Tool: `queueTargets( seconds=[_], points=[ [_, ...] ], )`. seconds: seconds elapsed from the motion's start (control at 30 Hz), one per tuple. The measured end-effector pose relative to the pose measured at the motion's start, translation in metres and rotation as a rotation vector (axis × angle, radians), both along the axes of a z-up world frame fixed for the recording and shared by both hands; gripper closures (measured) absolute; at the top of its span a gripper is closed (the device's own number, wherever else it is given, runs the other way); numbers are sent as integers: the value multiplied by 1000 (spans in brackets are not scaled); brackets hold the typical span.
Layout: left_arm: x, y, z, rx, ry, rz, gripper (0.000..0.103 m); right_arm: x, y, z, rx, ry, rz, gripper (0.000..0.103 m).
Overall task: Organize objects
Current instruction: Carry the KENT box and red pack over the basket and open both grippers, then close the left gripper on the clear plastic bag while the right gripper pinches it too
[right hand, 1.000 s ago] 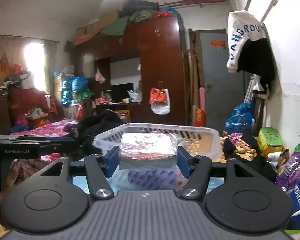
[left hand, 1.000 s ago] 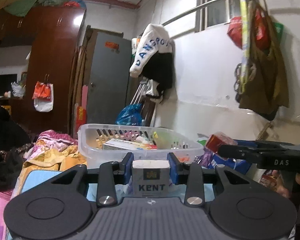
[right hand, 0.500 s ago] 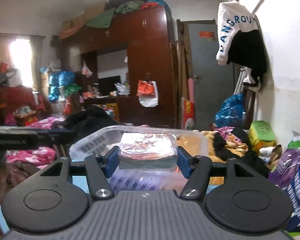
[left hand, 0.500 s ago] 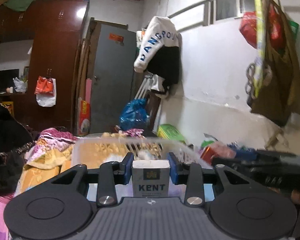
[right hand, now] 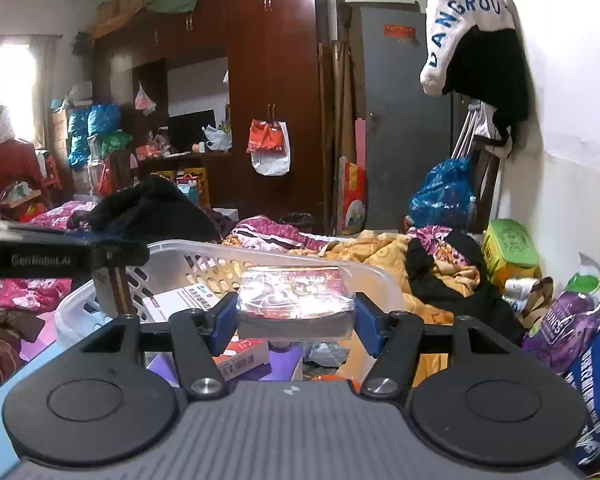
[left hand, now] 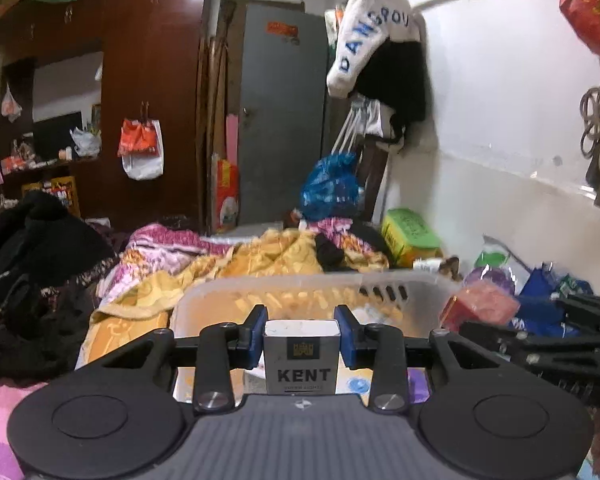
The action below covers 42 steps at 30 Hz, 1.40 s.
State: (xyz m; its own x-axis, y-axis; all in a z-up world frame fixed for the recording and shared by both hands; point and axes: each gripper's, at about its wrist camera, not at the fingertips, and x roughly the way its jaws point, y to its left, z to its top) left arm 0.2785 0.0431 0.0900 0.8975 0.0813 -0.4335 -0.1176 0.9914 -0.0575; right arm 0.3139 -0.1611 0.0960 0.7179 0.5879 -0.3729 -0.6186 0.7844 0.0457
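The left gripper [left hand: 301, 334] is clamped on an upright grey KENT cigarette pack [left hand: 301, 356], and the right gripper [right hand: 296, 312] is clamped on a wider, cellophane-wrapped red pack [right hand: 296, 300] — both sets of jaws are held at a steady width, with the pads pressed against the pack sides. Against the views of a second ago, the white plastic basket [left hand: 404, 280] is seen much closer and lower in each frame, its near rim now lying just beyond both packs, and its contents — a white box [right hand: 180, 300] and a red-and-white carton [right hand: 242, 354] — are looked down on from the right wrist. Both packs are thus judged to have been carried up to the basket; release over it appears to be the step that remains, though neither pack is inside it yet.
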Motion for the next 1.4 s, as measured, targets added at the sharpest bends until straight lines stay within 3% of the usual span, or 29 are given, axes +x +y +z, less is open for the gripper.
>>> queueTargets(
  seconds=[0.03,0.07,0.1,0.13,0.17,0.4,0.53,0.63,0.87,1.03,1.2,1.4],
  points=[
    [3,0,-2,14,10,-4,59,2,0,-1,1,3,1,38],
    [6,0,-4,38,15,2,41,3,1,-1,-5,4,-7,31],
    [7,0,-6,53,15,16,29,5,1,0,-9,4,-26,13],
    [4,1,-6,55,0,20,13,2,-3,-1,2,-9,-55,6],
    [-1,1,-6,56,-19,13,11,-2,-8,0,26,-26,-64,0],
    [-79,-14,-16,152,-107,-47,11,-47,-65,-12,83,-65,-6,0],
    [-118,-17,-45,169,-66,-84,10,-64,-90,-44,52,-14,-18,0],
    [-135,-7,-70,120,-27,-68,10,-66,-97,-67,34,75,-25,0],
    [-128,31,-101,-54,82,-36,10,-51,-80,-88,-21,176,-9,0],
    [-119,32,-119,-58,170,-62,10,-41,-72,-97,-28,229,25,3],
    [-118,32,-128,-75,187,-79,10,-42,-64,-107,-62,266,59,14],
    [-113,22,-130,-62,193,-103,10,-48,-57,-110,-82,254,97,19]
  ],
)
